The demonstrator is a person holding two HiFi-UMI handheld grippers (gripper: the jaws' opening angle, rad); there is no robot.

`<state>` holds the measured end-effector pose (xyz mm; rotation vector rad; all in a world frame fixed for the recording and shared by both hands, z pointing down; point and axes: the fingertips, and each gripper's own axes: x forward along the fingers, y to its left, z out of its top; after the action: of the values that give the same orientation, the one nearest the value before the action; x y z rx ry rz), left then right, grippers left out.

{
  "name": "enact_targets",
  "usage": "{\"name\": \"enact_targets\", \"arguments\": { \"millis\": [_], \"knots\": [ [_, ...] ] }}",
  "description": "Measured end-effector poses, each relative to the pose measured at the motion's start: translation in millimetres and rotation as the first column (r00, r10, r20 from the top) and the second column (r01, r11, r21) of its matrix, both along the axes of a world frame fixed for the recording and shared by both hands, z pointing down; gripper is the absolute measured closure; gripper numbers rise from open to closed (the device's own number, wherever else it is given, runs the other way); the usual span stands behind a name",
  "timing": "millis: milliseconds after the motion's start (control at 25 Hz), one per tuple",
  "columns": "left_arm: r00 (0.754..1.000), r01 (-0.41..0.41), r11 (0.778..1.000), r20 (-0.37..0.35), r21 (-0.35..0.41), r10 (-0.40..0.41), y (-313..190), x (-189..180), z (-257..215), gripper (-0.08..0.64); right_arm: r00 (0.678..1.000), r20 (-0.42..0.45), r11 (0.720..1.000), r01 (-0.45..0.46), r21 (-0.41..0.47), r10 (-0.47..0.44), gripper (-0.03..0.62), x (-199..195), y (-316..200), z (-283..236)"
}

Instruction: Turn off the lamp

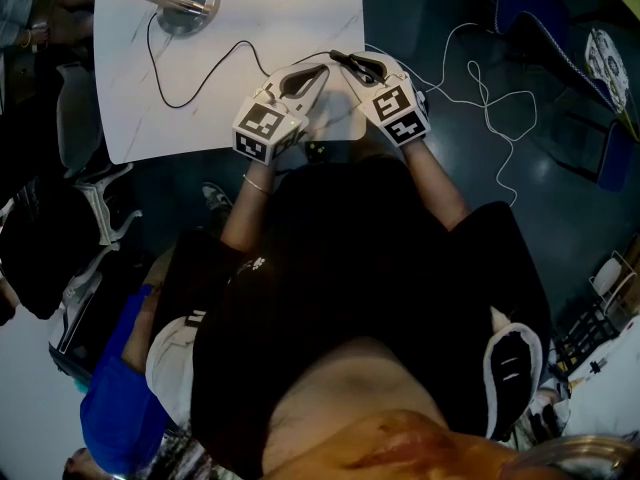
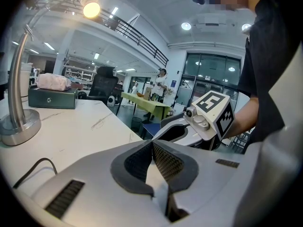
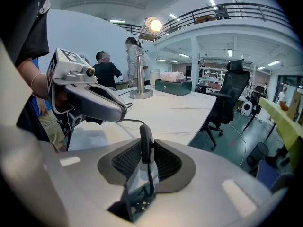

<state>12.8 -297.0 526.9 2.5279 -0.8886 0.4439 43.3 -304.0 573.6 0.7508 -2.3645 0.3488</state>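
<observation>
The lamp is lit: its bulb glows above a curved metal arm and a round base at the far end of the white marble table. A black cord runs from the base to an inline switch near the table's front edge. My right gripper is shut on that switch, which stands upright between its pads. Just left of it, tips almost touching, my left gripper is shut with nothing in it.
A grey box with a pink cloth on top sits beyond the lamp. A black office chair stands off the table's right side. A white cable trails over the dark floor. People stand behind the lamp.
</observation>
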Motion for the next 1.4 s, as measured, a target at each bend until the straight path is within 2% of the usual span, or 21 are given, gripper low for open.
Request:
{"name": "enact_targets", "arguments": {
  "millis": [160, 440, 680, 1120, 1400],
  "knots": [
    [1.0, -0.011, 1.0, -0.012, 0.016, 0.011, 1.6, 2.3, 0.0, 0.552, 1.0, 0.01, 1.0, -0.01, -0.009, 0.011, 0.509, 0.9, 0.4, -0.5],
    [1.0, 0.0, 1.0, -0.01, 0.013, 0.0, 3.5, 0.1, -0.6, 0.552, 1.0, 0.006, 1.0, 0.004, -0.022, -0.004, 0.511, 0.5, 3.8, -0.2],
    [1.0, 0.027, 1.0, 0.0, -0.005, -0.027, 5.0, -4.5, -3.0, 0.552, 0.999, 0.04, 1.0, 0.003, -0.03, -0.002, 0.512, 2.4, 5.9, -3.5],
    [1.0, 0.028, 1.0, -0.007, 0.0, -0.028, 6.3, -7.5, -0.6, 0.552, 0.996, 0.053, 0.998, 0.068, 0.008, -0.068, 0.512, -4.7, 11.1, -5.0],
    [1.0, 0.004, 0.999, -0.014, -0.032, -0.005, 7.7, -5.9, 11.0, 0.552, 0.993, 0.054, 0.994, 0.109, -0.024, -0.108, 0.52, -8.9, 13.2, -3.0]
  ]
}}
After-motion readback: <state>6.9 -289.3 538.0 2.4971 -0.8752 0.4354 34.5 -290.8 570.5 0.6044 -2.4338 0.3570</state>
